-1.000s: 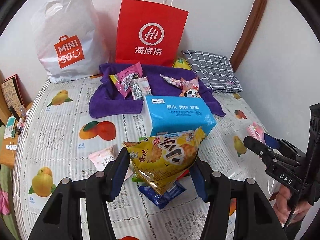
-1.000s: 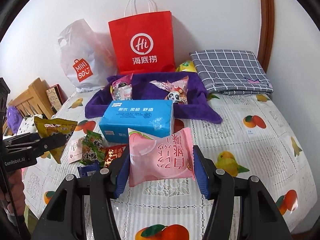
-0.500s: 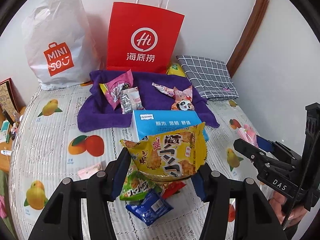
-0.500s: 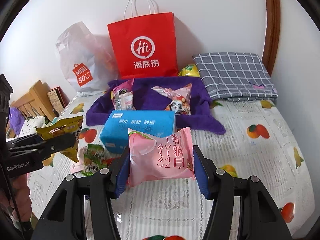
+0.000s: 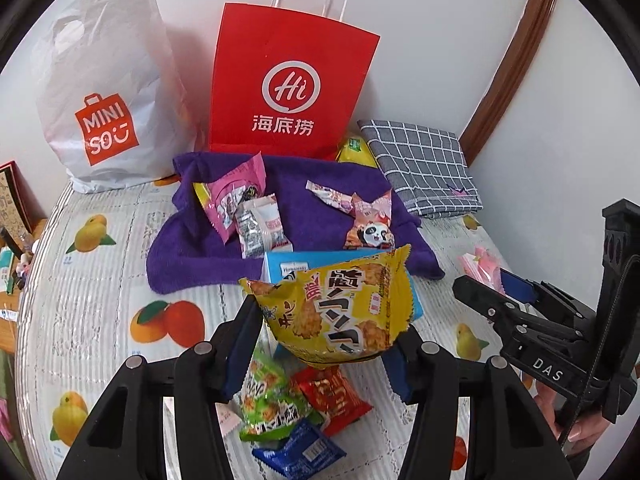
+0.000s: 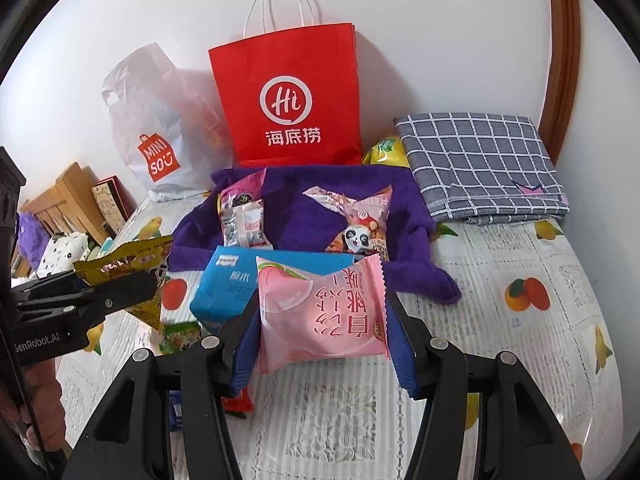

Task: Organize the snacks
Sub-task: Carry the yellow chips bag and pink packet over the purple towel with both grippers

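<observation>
Your left gripper (image 5: 326,332) clamps the yellow bag (image 5: 340,312); your right gripper (image 6: 320,320) clamps the pink packet (image 6: 324,316). Both hang above the table, near the purple towel (image 5: 320,200). Carry them past the blue box (image 6: 224,284), then set each down flat among the snacks there.

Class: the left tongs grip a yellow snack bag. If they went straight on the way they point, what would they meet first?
Probably the blue tissue pack just beyond the yellow snack bag in the left tongs; the purple towel lies farther on. Depth is uncertain.
</observation>
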`<control>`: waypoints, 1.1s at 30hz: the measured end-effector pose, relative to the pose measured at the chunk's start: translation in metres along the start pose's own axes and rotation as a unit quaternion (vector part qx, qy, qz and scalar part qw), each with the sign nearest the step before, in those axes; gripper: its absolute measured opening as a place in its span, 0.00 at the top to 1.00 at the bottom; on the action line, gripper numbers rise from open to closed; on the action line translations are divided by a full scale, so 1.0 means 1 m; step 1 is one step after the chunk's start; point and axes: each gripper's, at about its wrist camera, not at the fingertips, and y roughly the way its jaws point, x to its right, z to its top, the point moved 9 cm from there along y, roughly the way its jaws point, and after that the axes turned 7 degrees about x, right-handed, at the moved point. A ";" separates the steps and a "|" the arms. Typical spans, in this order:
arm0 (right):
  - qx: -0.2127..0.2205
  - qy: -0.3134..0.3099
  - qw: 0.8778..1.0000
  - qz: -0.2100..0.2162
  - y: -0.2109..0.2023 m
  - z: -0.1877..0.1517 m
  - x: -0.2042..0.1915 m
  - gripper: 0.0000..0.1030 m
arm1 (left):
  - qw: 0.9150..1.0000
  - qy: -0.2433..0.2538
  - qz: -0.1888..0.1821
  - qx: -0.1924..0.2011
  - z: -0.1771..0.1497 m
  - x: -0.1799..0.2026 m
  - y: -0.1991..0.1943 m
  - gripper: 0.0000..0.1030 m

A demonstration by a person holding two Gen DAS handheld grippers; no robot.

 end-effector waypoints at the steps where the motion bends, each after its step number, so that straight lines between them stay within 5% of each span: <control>1: -0.001 -0.001 1.000 0.001 0.003 0.003 0.000 0.46 | 1.000 0.001 0.001 0.001 0.002 -0.001 0.001 0.48; 33: -0.003 -0.018 1.000 -0.004 0.095 0.082 0.006 0.46 | 1.000 -0.002 0.009 -0.016 0.073 -0.033 0.071 0.48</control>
